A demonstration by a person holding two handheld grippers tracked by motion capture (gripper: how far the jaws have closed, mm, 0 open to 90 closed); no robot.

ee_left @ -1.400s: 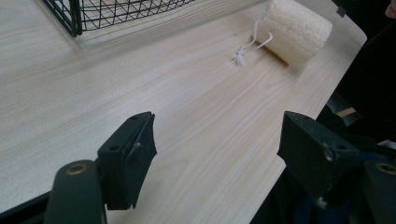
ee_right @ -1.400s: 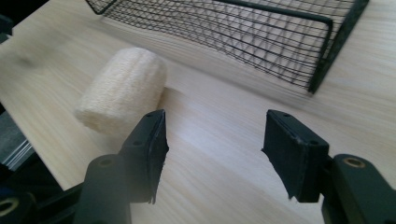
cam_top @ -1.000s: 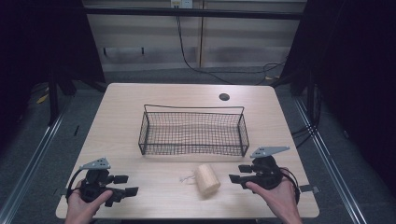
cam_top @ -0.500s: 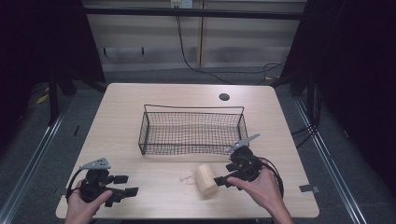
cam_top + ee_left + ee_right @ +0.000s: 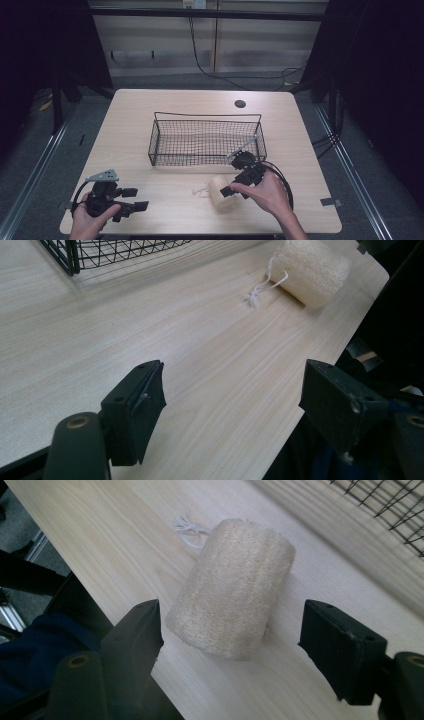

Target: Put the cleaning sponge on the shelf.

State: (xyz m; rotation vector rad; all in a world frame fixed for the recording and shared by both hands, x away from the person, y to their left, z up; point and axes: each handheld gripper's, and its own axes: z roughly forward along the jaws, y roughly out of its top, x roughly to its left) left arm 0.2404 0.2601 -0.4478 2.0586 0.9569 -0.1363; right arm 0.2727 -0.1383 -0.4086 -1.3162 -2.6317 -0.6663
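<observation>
A beige loofah roll [image 5: 219, 196] with a white string loop lies on the wooden table [image 5: 140, 115], in front of a black wire basket [image 5: 207, 116]. My right gripper [image 5: 231, 188] is at the roll's right end, held by a hand. In the right gripper view the loofah [image 5: 232, 585] lies between the right gripper's [image 5: 234, 630] jaws. They have just been opening, and the pads stand clear of it on both sides. My left gripper [image 5: 134, 198] rests open at the front left. In its own view the left gripper [image 5: 232, 390] has only bare table between its jaws, with the loofah [image 5: 312, 270] far off.
The basket [image 5: 100, 250] is empty and sits mid-table; one corner of the basket [image 5: 390, 505] is close to the right gripper. A round black grommet [image 5: 240, 104] sits at the back. The table's front edge runs just below both hands. A tape strip [image 5: 330, 202] lies front right.
My right gripper has moved left from the table's front right up to the loofah, and its jaws have gone from shut to wide. The left gripper has stayed put.
</observation>
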